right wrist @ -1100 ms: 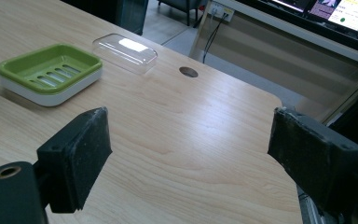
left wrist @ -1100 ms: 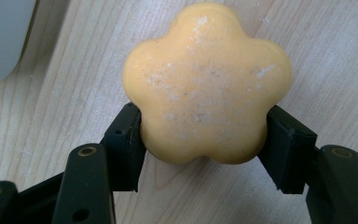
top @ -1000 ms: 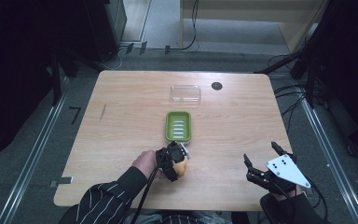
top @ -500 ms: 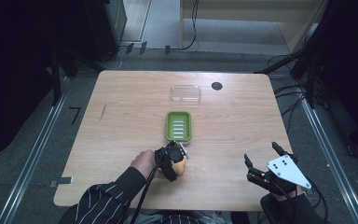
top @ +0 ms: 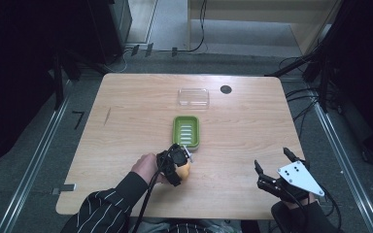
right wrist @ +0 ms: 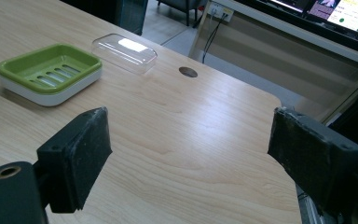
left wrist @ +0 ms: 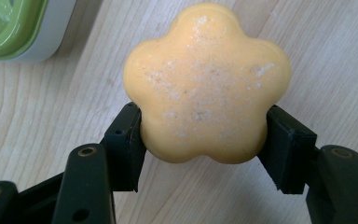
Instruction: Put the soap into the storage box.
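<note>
Left gripper view: left gripper (left wrist: pixel 200 135) clamped on flower-shaped soap (left wrist: pixel 207 81), apparently lifted slightly nearer green dish (top: pixel 186 131); right gripper (top: pixel 274 170) apart.

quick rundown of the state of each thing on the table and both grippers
orange flower-shaped soap: clamped between the left gripper's jaws, near the dish
green soap dish on a white base: upright, empty
clear plastic lid: off the dish, lying apart behind it
left gripper: shut on the soap
right gripper: open, nothing between its jaws, at the table's near right
</note>
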`<state>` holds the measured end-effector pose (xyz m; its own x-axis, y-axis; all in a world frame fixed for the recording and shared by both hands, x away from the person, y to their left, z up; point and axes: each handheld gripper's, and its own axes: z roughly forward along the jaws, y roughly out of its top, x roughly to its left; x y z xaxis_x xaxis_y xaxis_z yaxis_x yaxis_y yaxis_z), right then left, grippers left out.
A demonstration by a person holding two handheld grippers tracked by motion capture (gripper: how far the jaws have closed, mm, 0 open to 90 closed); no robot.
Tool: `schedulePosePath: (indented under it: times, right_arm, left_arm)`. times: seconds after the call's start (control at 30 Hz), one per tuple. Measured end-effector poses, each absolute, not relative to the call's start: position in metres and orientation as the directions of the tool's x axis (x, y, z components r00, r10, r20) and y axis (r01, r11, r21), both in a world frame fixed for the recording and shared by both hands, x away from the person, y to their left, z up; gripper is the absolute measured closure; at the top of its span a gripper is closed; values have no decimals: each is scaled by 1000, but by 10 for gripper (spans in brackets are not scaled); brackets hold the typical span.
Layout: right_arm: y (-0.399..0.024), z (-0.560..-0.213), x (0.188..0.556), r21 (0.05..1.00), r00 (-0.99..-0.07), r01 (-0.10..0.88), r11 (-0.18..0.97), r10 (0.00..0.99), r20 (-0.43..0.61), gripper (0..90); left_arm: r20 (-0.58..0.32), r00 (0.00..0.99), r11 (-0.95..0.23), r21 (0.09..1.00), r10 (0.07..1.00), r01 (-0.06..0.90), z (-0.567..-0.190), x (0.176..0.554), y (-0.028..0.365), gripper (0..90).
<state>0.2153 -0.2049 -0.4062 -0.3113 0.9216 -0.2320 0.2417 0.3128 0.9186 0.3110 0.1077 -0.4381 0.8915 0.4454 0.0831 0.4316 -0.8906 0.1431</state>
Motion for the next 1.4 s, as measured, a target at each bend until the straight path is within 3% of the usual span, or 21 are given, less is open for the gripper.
schedulePosePath:
  times: [1.4]
  right_arm:
    - [-206,-406,215,919,-313,242,310,922,-229,134]
  left_arm:
    - [93,885,-883,164,457,439,-407,351,114,395]
